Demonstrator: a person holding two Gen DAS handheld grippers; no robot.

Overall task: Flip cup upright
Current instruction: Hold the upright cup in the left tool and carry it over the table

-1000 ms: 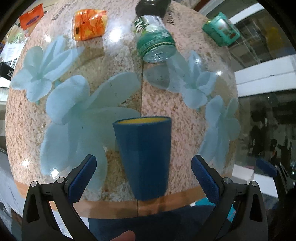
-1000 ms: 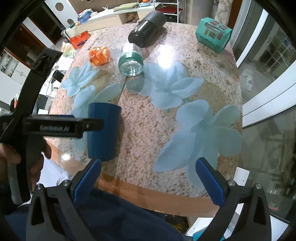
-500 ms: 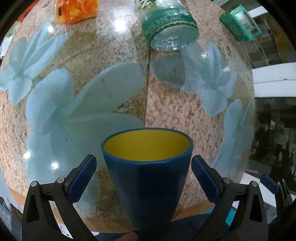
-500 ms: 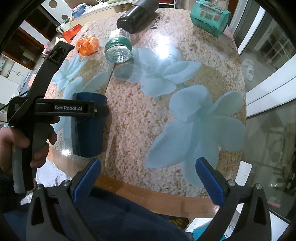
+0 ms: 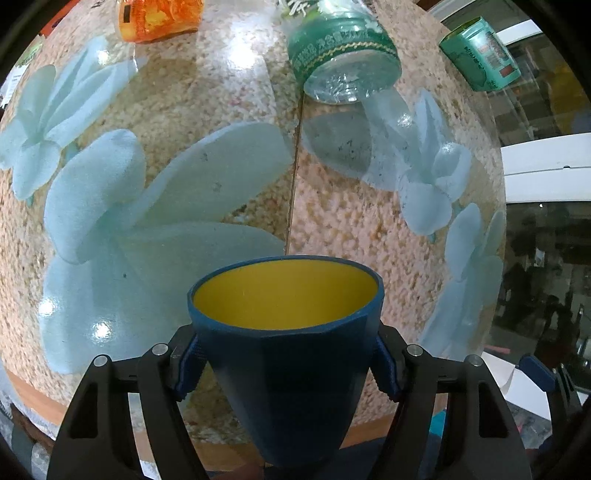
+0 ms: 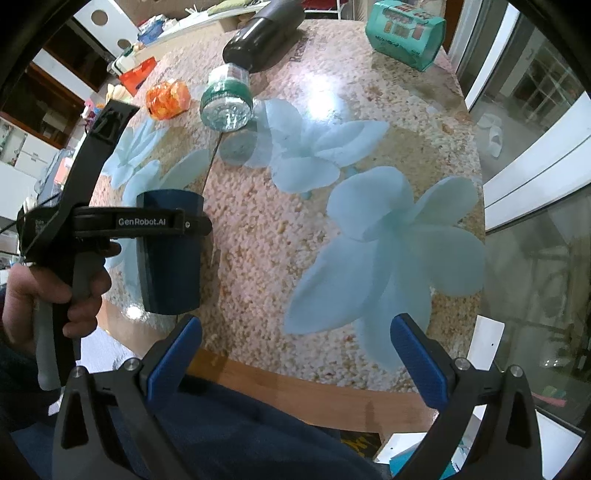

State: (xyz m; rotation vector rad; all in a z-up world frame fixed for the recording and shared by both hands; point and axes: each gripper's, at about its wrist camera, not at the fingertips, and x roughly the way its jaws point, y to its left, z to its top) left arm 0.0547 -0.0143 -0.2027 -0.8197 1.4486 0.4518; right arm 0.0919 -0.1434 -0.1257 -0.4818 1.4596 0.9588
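The left gripper (image 5: 286, 363) is clamped on a dark blue cup (image 5: 286, 354), its blue pads (image 5: 190, 363) pressed against opposite sides just below the rim. The cup stands mouth-up, showing a yellow inside, near the table's (image 5: 332, 229) wooden edge at 6 o'clock in the left wrist view. The side view from the right wrist shows a hand (image 6: 48, 291) gripping that tool's handle at 9 o'clock. The right gripper (image 6: 295, 354) holds nothing — its jaws are spread wide above the near table edge, well apart from the cup. Farther out on the flower-patterned top, a green-labelled plastic bottle (image 5: 341, 55) lies on its side at 12 o'clock, an orange packet (image 5: 159, 16) at 11 — and a teal box (image 5: 480, 55) at 1 o'clock.
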